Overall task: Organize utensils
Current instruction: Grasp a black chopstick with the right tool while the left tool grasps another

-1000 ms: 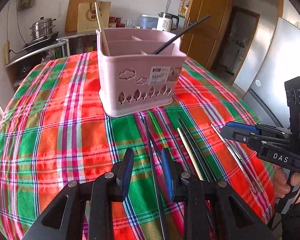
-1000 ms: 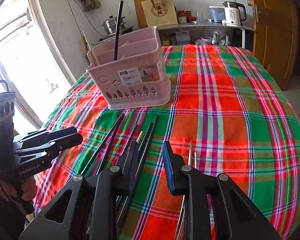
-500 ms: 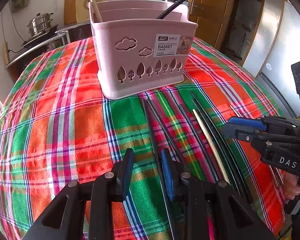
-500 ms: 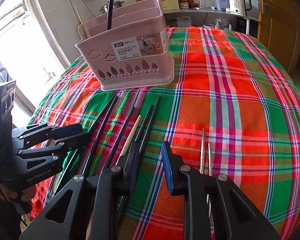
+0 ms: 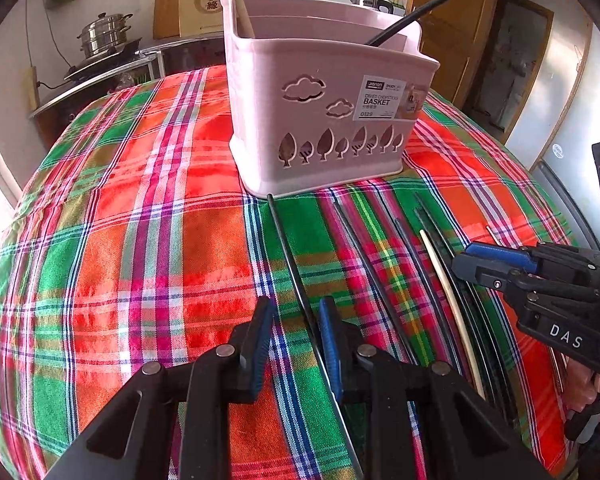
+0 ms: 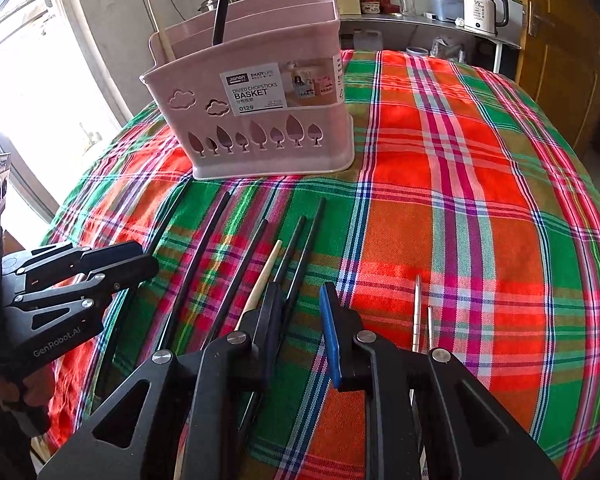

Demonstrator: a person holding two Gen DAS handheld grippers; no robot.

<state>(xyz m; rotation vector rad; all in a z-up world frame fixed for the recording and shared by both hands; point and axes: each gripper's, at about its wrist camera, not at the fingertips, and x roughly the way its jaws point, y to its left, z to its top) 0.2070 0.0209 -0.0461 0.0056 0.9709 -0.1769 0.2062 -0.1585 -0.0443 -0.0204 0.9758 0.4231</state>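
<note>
A pink divided basket [image 5: 324,120] stands on the plaid tablecloth [image 5: 140,240], holding one wooden and one black chopstick; it also shows in the right wrist view [image 6: 260,120]. Several black chopsticks [image 6: 228,264] and a wooden chopstick [image 6: 260,288] lie in front of it, with two metal chopsticks [image 6: 418,312] to the right. My left gripper [image 5: 294,320] is open, low over a black chopstick [image 5: 292,264] that runs between its fingers. My right gripper [image 6: 300,308] is open, low over the cloth between the black and metal chopsticks.
A counter behind the table holds a steel pot [image 5: 104,36] and a white kettle [image 6: 482,10]. A wooden door [image 6: 560,48] stands at the right. A bright window [image 6: 28,92] is on the left. The table edge curves away on all sides.
Both grippers have moved forward and lower toward the basket and the chopsticks. The left gripper now straddles a black chopstick. Both stay open.
</note>
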